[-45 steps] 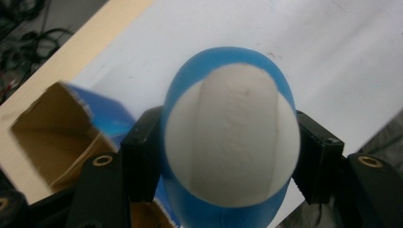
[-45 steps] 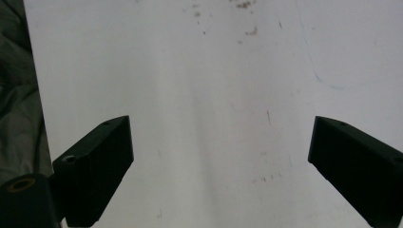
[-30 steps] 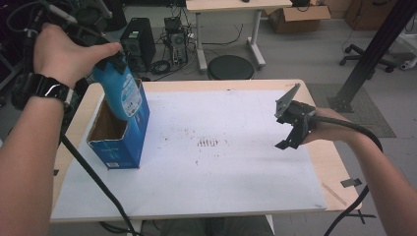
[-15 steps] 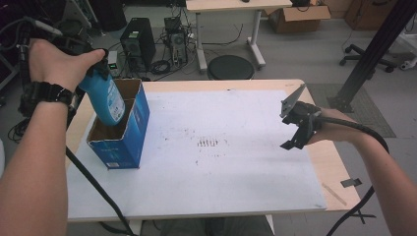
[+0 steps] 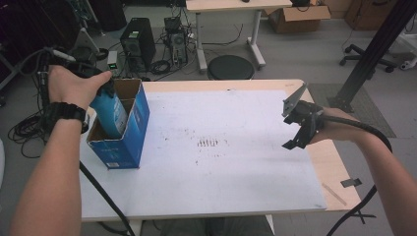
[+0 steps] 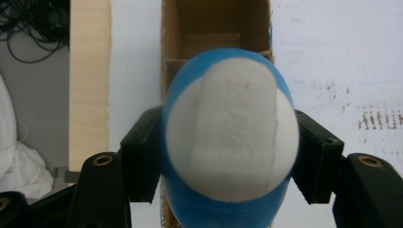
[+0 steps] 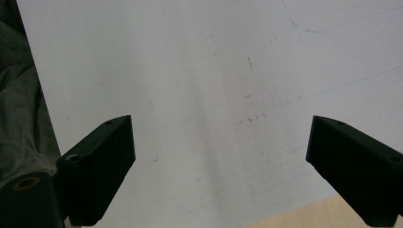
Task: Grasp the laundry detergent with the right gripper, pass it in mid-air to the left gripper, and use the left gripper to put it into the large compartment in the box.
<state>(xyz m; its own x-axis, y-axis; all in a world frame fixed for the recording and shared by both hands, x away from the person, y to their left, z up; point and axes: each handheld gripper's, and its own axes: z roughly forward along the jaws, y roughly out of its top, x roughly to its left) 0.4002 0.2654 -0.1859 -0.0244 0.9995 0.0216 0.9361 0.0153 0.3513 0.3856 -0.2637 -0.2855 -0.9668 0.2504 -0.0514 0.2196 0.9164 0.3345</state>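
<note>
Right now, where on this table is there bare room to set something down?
The white tabletop is bare from the blue cardboard box across to the right gripper, apart from small dark marks mid-table. It is crowded at the left edge, where the left gripper holds a blue bottle partway inside the box.

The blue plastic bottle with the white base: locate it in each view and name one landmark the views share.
High view: the blue plastic bottle with the white base stands at left, partly inside the open blue cardboard box.
Left gripper view: centre, its base towards the camera, clamped between the black jaws of the left tool.
Right gripper view: not in it.
Shared landmark: the white tabletop sheet.
</note>
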